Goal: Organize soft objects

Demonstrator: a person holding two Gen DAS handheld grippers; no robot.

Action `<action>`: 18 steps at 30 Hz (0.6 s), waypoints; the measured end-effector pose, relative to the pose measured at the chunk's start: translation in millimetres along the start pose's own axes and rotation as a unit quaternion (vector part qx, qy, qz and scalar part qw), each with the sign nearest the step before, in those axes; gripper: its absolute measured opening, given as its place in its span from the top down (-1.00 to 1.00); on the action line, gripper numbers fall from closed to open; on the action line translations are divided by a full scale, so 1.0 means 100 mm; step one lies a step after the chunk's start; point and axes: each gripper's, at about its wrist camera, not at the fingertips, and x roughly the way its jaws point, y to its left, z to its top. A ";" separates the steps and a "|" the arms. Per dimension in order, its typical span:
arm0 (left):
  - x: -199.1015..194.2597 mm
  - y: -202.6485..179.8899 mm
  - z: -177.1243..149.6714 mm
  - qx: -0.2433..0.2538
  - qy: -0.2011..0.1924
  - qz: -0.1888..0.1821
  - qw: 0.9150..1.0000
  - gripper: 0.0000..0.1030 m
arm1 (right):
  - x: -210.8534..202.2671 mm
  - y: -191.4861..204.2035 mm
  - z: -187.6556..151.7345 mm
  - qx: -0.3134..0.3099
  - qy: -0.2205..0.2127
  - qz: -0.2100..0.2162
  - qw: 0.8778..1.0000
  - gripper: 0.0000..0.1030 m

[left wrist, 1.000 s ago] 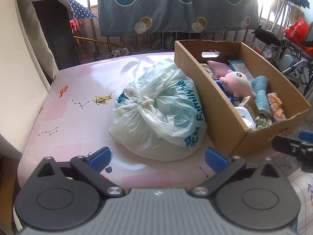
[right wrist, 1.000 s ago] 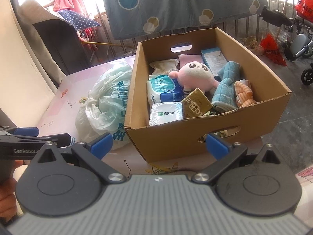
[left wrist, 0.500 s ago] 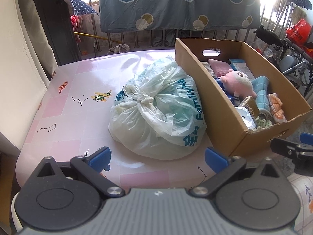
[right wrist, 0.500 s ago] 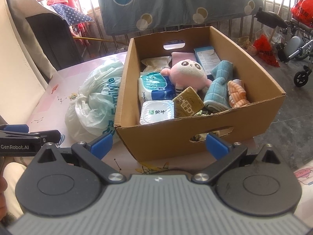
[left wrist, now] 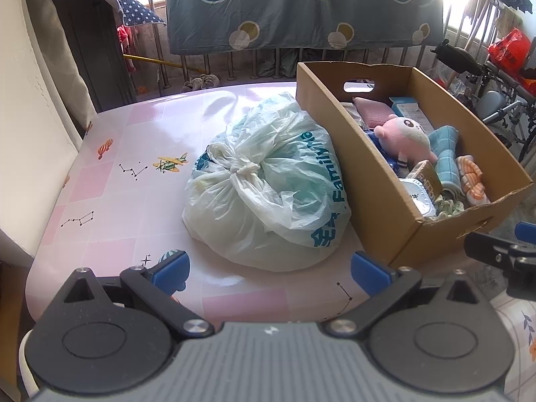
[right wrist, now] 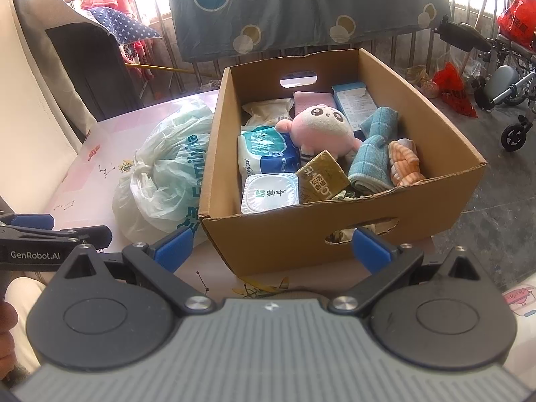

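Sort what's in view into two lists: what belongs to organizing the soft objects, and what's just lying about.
For the job: pink plush toy, folded teal towel, striped orange cloth, cardboard box, tied plastic bag.

Lying about: yogurt cup, brown carton, tissue pack, wheelchair.

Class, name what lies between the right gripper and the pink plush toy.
In the right wrist view, the cardboard box's near wall, a yogurt tub and a brown carton separate right gripper from plush.
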 end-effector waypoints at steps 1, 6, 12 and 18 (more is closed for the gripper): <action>0.00 0.00 0.00 0.000 0.000 0.000 1.000 -1.00 | 0.00 0.00 0.00 0.000 0.000 0.000 1.000 -0.98; 0.00 0.00 0.00 -0.001 0.001 0.000 1.000 -1.00 | 0.00 0.02 0.00 -0.001 0.001 0.001 1.000 -0.98; 0.00 0.00 0.00 -0.001 0.001 0.000 1.000 -1.00 | 0.00 0.02 0.00 -0.001 0.001 0.001 1.000 -0.98; 0.00 0.00 0.01 0.000 0.001 0.000 1.000 -1.00 | 0.00 0.01 0.01 0.001 0.000 0.003 1.000 -0.98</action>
